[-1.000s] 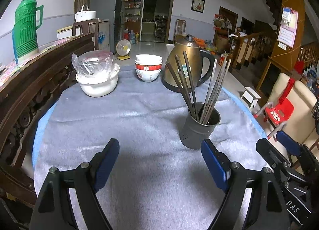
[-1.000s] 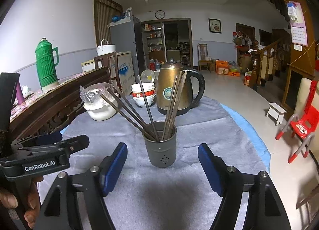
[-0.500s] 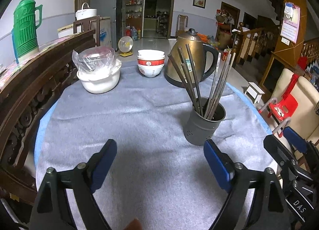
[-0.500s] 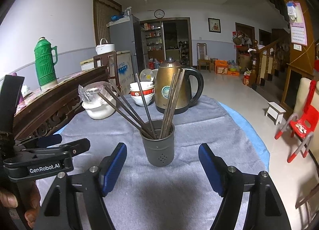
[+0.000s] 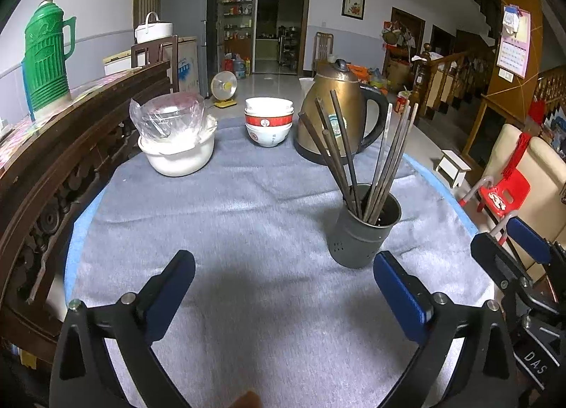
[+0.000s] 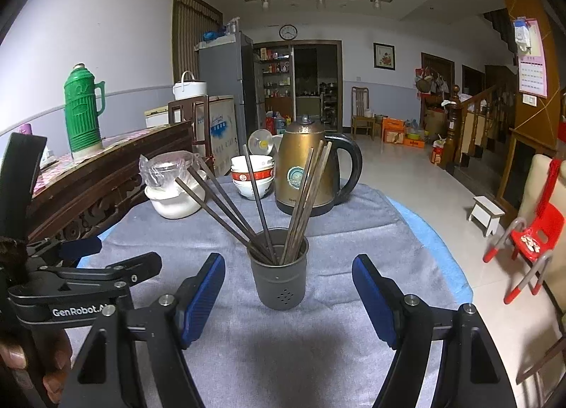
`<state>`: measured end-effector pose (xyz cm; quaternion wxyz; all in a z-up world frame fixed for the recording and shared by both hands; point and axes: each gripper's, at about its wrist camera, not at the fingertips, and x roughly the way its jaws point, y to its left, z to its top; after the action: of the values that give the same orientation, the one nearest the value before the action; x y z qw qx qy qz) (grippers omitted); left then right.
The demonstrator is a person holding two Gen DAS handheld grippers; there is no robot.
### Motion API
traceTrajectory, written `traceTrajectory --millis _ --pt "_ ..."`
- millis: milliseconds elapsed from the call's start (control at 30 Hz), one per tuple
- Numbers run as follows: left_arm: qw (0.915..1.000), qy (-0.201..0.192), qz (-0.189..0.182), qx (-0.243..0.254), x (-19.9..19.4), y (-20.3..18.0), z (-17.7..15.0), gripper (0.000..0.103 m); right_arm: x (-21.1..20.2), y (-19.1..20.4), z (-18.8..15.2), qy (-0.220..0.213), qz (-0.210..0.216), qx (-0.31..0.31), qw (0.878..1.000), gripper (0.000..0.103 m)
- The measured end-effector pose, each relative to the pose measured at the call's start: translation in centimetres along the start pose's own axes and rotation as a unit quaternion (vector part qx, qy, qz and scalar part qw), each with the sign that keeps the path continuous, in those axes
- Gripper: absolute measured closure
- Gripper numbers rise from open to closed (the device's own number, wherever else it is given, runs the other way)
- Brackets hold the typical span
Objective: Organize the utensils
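Note:
A dark grey utensil cup (image 5: 364,227) stands upright on the grey tablecloth, with several dark chopsticks (image 5: 348,149) fanned out of it. It also shows in the right wrist view (image 6: 278,275), with the chopsticks (image 6: 261,202) leaning left and right. My left gripper (image 5: 283,289) is open and empty, above the cloth to the near left of the cup. My right gripper (image 6: 288,293) is open and empty, with the cup just beyond the gap between its jaws. The right gripper's body shows at the right edge of the left wrist view (image 5: 516,266).
A brass kettle (image 5: 339,114), stacked red-and-white bowls (image 5: 269,121) and a white bowl with a plastic-wrapped lid (image 5: 177,142) stand at the far side of the table. A carved wooden bench back (image 5: 53,146) with a green thermos (image 5: 47,61) runs along the left. A red child's chair (image 6: 534,234) is right.
Both grippers have drawn back a little from the cup and stay open. The left view has shifted so the cup sits slightly farther right and away.

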<state>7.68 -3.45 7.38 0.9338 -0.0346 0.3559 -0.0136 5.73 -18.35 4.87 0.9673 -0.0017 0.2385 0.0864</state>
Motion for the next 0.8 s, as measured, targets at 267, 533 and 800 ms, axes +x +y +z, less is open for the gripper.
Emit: traceTrajectory --millis 267,533,800 --pt "1.0000 -0.003 0.002 0.002 -0.4 -0.1 0.2 0.001 -0.1 0.2 0.0 -0.002 0.000 -0.008 1.000 0.025" --pt "0.9998 -0.015 0.008 0.010 -1.1 -0.4 0.4 0.000 -0.3 0.3 -0.1 -0.003 0.000 -0.009 1.000 0.025" --pt "0.9997 -0.021 0.001 0.013 -1.5 -0.5 0.8 0.000 -0.7 0.3 0.3 -0.014 -0.002 -0.012 1.000 0.025"
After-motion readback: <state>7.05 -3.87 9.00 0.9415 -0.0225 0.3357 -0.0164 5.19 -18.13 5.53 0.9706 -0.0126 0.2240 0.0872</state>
